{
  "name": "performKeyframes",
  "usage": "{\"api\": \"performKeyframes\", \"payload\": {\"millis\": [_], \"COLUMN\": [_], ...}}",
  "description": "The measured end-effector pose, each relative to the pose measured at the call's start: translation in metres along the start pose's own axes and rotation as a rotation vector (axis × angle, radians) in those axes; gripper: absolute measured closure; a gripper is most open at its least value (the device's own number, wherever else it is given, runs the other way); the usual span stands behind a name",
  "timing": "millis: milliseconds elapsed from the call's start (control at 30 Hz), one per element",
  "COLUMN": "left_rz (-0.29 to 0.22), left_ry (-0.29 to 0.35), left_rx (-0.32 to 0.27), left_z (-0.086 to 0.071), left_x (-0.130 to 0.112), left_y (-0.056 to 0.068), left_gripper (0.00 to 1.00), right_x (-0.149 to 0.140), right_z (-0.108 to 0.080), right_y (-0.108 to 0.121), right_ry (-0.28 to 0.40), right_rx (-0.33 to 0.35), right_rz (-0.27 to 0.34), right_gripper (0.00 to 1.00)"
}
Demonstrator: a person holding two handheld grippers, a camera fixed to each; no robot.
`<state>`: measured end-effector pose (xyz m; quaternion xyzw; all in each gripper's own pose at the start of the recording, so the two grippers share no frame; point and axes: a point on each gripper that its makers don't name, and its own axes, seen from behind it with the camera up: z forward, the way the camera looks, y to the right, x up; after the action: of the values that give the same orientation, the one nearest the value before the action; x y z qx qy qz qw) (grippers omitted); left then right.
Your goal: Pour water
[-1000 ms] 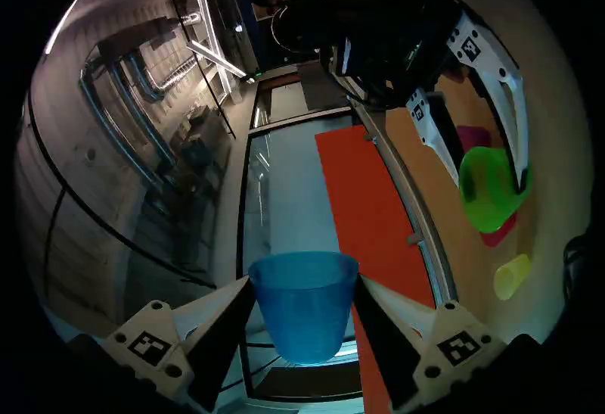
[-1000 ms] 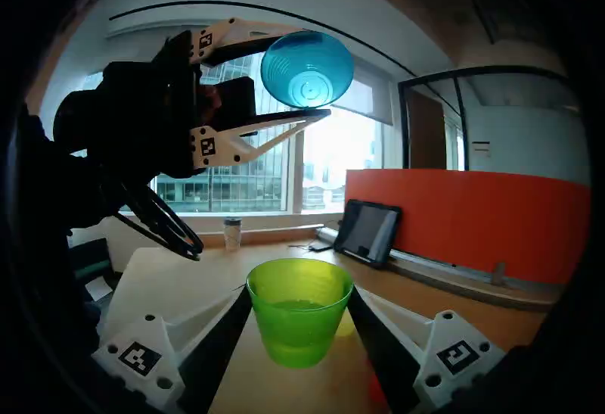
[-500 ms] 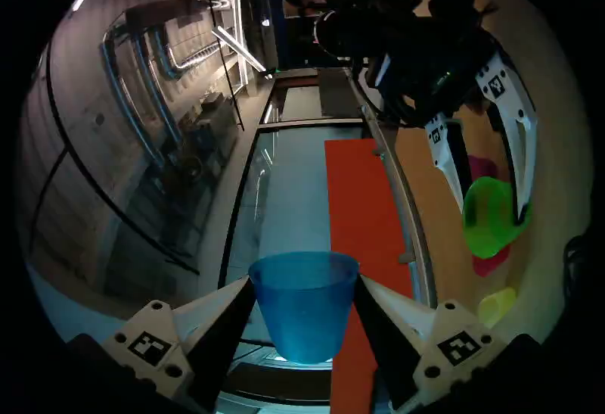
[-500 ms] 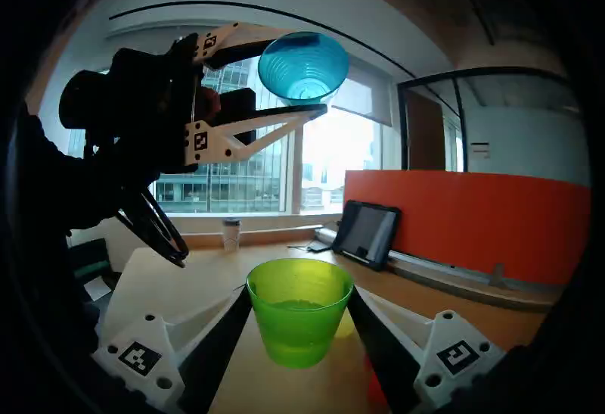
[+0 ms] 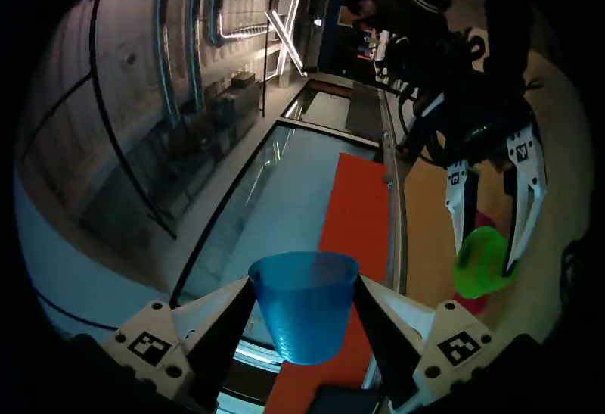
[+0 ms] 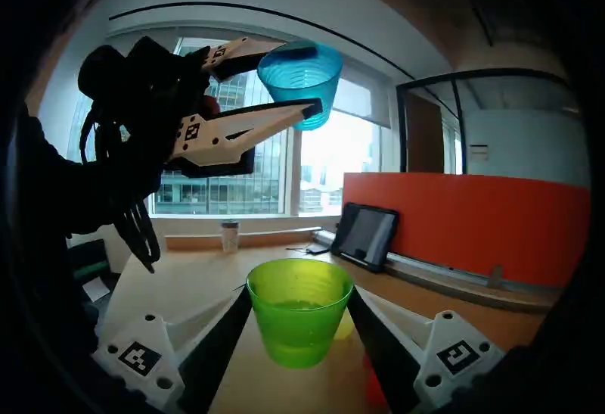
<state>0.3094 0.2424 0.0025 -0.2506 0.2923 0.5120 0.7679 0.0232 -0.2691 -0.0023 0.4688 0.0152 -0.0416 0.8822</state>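
Observation:
A translucent blue cup (image 5: 304,304) sits between the fingers of my left gripper (image 5: 302,312), which is shut on it. In the right gripper view that blue cup (image 6: 300,81) hangs high in the air, above the green one and nearly upright. My right gripper (image 6: 301,323) is shut on a green cup (image 6: 300,319) with a little water in its bottom, held low over the wooden table (image 6: 181,281). The left gripper view shows the green cup (image 5: 481,261) far right between the right gripper's white fingers (image 5: 457,200).
A tablet (image 6: 367,234) leans against an orange partition (image 6: 484,217) at the table's back. A small lidded jar (image 6: 230,234) stands by the window. Something yellow (image 6: 345,326) lies behind the green cup, with something red (image 6: 373,391) at its right.
The left gripper has rolled back, turning the blue cup from tipped on its side, bottom facing the right gripper's camera, to nearly upright. The green cup has stayed in place.

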Motion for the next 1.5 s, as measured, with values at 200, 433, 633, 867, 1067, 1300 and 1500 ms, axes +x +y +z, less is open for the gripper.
{"api": "performKeyframes", "payload": {"millis": [200, 433, 633, 867, 1067, 1300, 1500], "left_rz": [-0.138, -0.288, -0.423, -0.604, -0.770, -0.872, -0.877], "left_ry": [-0.003, -0.001, 0.007, 0.013, 0.008, -0.011, -0.037], "left_rx": [0.009, 0.012, 0.017, 0.015, 0.019, 0.014, -0.002], "left_z": [0.001, -0.001, -0.004, -0.005, -0.007, -0.007, -0.009], "left_x": [-0.008, -0.013, -0.014, -0.021, -0.032, -0.046, -0.052], "left_y": [-0.005, -0.003, -0.007, -0.007, -0.011, -0.008, 0.002], "left_gripper": [0.14, 0.14, 0.14, 0.14, 0.14, 0.14, 0.14], "right_x": [-0.001, 0.001, 0.001, 0.002, 0.004, 0.005, 0.005], "right_z": [-0.001, -0.002, -0.002, -0.003, -0.003, -0.002, -0.002], "right_y": [0.001, 0.001, 0.002, 0.002, 0.001, 0.000, -0.001], "right_ry": [0.001, 0.005, 0.007, 0.008, 0.006, 0.007, 0.003], "right_rx": [-0.002, -0.006, -0.009, -0.010, -0.012, -0.014, -0.015], "right_rz": [0.001, -0.003, -0.007, -0.008, -0.010, -0.012, -0.012], "right_gripper": [0.09, 0.09, 0.09, 0.09, 0.09, 0.09, 0.09]}}
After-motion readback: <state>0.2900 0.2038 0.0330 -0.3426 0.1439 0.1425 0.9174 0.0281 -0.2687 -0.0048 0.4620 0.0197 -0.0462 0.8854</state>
